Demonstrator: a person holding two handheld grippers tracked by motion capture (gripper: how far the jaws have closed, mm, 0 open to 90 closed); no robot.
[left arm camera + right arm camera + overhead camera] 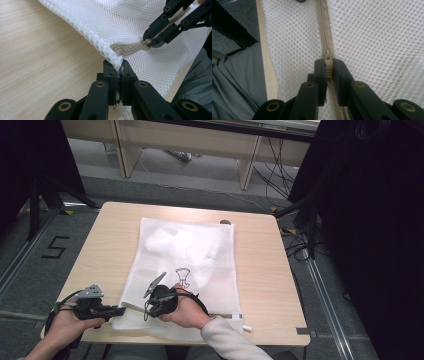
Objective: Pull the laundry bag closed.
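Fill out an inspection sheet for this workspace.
Surface: light wooden table, bare around the bag.
Job's things: white mesh bag lying flat; its zipper runs along the near edge.
Clutter: small dark object at the far edge.
Grippers: left hand-held gripper shut on the bag's corner; right hand-held gripper shut on the zipper pull.
Cables: cables on the floor beyond the table.
Surroundings: grey floor, black curtains.

Looks like a lab or recording room: black curtains (370,220), loose cables (280,175) across grey carpet (30,270), taped floor number (55,247), small wooden table (260,270), light desks (200,142) behind.
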